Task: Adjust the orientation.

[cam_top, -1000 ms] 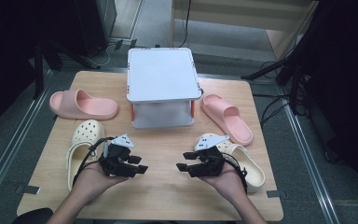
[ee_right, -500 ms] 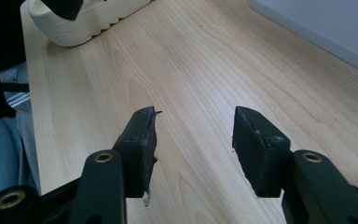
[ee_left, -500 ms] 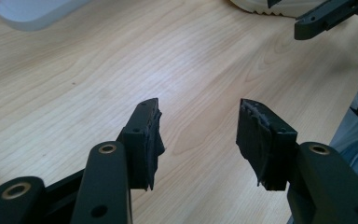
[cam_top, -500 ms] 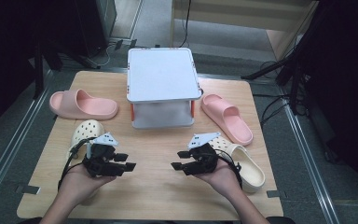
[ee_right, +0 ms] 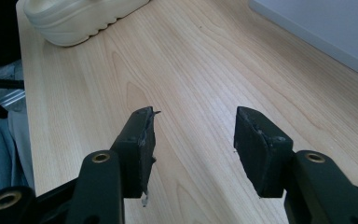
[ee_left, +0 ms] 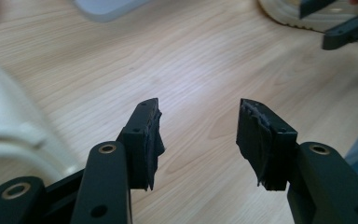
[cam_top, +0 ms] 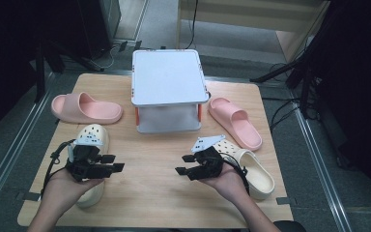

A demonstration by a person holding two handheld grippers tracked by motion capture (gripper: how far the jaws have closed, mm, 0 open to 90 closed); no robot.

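Note:
Two cream clogs and two pink slides lie on the wooden table. My left gripper is open and empty, held over the left cream clog, its jaws pointing right above bare wood. My right gripper is also open and empty, pointing left, with the right cream clog behind its hand. The left clog also lies far ahead in the right gripper view. One pink slide sits at the left, the other pink slide at the right.
A white two-level stand with orange posts occupies the table's back middle, between the pink slides. Its edge is ahead and to the right in the right gripper view. Bare wood lies between the two grippers. Dark floor and cables surround the table.
My left gripper has slid left, away from the table's middle and over the left clog. The right gripper has shifted slightly left. Both stay open.

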